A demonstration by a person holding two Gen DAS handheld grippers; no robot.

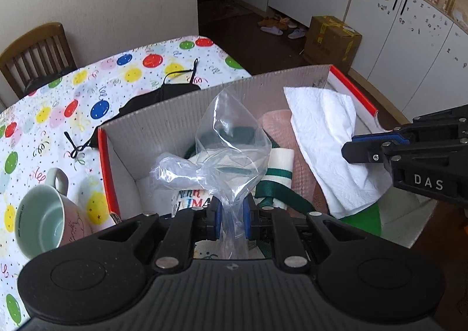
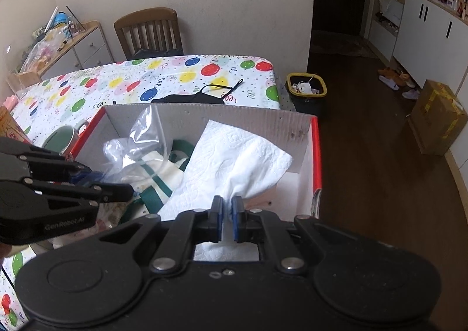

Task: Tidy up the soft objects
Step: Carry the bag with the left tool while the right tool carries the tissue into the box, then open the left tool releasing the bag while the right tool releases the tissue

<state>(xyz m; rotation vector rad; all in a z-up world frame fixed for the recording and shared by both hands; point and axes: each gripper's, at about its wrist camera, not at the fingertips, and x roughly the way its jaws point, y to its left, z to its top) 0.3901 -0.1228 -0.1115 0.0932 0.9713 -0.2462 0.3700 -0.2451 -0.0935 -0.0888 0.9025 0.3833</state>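
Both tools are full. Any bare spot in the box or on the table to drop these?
Box: the far right corner floor by the red wall, beyond the paper towel, is bare. Its left and middle are crowded with the tote. Table: open cloth beyond the black mask; the mug crowds the box's left.

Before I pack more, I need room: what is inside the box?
A green-striped bag and pink cloth lie in the box; plastic and tissue cover the rest.
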